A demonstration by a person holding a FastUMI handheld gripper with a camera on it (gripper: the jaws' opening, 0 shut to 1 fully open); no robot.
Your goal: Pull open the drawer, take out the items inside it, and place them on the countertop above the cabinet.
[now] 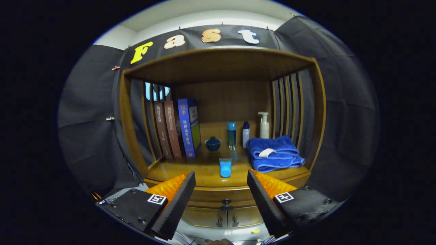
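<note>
The gripper (221, 200) has its two fingers spread wide apart, with nothing between them but open air. In the gap between the fingertips sits the closed drawer front (223, 199) of the brown wooden cabinet, a curved band of polished wood with a small dark round knob (226, 203) at its middle; the drawer is shut flush, so whatever lies inside cannot be told. Just below the knob are two cabinet doors (218, 217) with small dark handles side by side.

Directly above the drawer is the glossy wooden countertop (177, 173), set inside a wooden alcove with slatted sides. On the countertop, nearest the drawer's front edge, stands a small clear tumbler holding bright blue liquid (225, 167). Behind the tumbler rises a tall slim teal bottle (232, 136), and left of that a small dark blue lidded bowl (213, 143). Right of the teal bottle stands a small white bottle with a dark blue cap (246, 134), then a white pump dispenser (264, 125) against the back. A folded bright blue towel (274, 153) with a white tag lies right of the tumbler. Far left of the tumbler, upright books lean together: two brown spines (167, 131) and a blue one (186, 127).
</note>
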